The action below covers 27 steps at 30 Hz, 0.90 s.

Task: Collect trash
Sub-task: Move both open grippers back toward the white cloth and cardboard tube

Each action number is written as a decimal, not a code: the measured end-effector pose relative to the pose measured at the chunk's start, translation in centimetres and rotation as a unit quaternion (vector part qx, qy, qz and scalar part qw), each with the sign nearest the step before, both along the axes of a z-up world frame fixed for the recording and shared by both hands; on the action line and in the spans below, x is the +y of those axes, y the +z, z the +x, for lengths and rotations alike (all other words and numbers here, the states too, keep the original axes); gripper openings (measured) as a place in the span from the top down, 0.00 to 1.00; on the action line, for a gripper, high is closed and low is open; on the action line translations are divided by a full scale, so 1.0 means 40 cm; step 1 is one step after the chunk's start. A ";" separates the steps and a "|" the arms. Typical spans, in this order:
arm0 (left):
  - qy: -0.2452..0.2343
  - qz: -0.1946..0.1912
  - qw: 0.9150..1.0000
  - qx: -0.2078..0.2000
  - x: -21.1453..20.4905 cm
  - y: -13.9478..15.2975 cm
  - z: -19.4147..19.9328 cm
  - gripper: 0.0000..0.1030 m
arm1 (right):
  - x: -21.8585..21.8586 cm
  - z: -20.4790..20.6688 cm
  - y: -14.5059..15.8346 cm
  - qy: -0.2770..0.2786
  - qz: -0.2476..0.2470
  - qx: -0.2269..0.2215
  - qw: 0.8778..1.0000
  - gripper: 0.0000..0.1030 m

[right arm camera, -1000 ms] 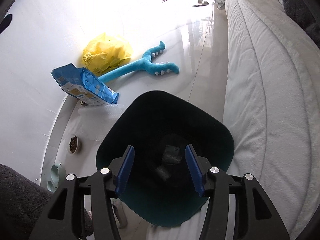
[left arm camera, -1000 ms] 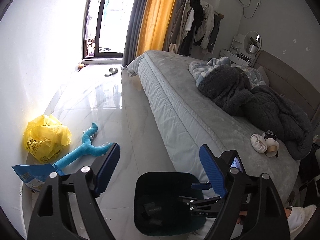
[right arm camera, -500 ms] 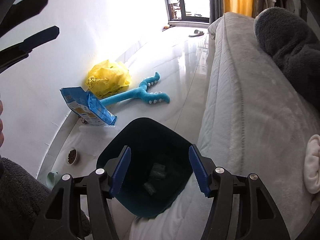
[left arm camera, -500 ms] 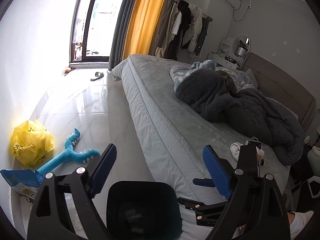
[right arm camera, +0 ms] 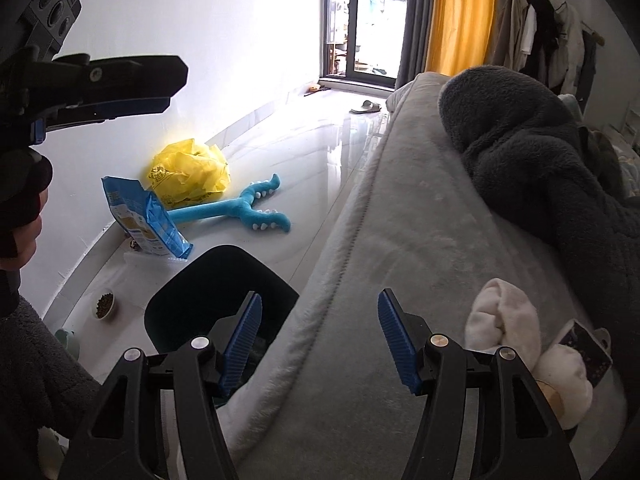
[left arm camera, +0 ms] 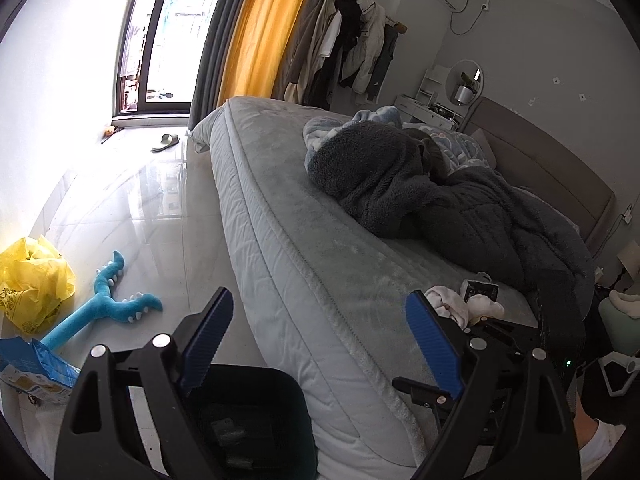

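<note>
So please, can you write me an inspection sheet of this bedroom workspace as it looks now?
Surface: glossy floor beside grey bed.
Job's things: dark trash bin at the bedside, some pieces inside; crumpled white items on the bed.
Clutter: yellow plastic bag, blue pouch, blue plush toy, pet food bowl, slipper.
Grippers: left gripper and right gripper, jaws apart, nothing between them.
Cables: nothing seen near the work.
Surroundings: dark blanket, orange curtain, hanging clothes.

Colours on floor and bed
A yellow bag point(right arm camera: 188, 176), blue toy point(right arm camera: 240, 212) and dark bin point(right arm camera: 216, 280) are seen lower left; grey bedding point(right arm camera: 420, 240) right.
</note>
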State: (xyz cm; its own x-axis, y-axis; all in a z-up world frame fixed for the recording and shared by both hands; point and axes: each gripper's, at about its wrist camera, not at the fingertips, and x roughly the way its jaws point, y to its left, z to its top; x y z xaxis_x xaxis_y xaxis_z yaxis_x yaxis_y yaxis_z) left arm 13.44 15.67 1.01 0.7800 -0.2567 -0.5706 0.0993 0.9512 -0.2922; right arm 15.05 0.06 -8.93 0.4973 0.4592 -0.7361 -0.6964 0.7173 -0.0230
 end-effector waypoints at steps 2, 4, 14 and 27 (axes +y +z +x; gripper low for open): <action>-0.002 -0.001 1.000 0.001 -0.015 -0.001 0.008 0.13 | -0.031 0.009 0.011 -0.012 -0.002 -0.009 1.000 0.40; -0.006 -0.003 1.000 0.003 -0.029 -0.005 0.014 0.13 | -0.072 0.019 0.027 -0.028 0.001 -0.019 0.999 0.40; -0.029 -0.003 0.999 0.011 -0.116 -0.021 0.042 0.13 | -0.225 0.038 0.053 -0.070 0.008 -0.040 0.997 0.40; -0.054 0.003 0.998 0.020 -0.213 -0.041 0.073 0.13 | -0.289 0.030 0.011 -0.041 -0.012 -0.046 0.998 0.59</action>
State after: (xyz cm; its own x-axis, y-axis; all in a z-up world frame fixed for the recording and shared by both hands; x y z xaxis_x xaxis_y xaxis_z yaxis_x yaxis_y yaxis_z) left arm 16.36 7.15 -0.61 0.7245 -0.3347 -0.6025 0.1893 0.9372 -0.2930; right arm 16.24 -11.50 -8.49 0.5975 0.3969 -0.6968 -0.6303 0.7696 -0.1022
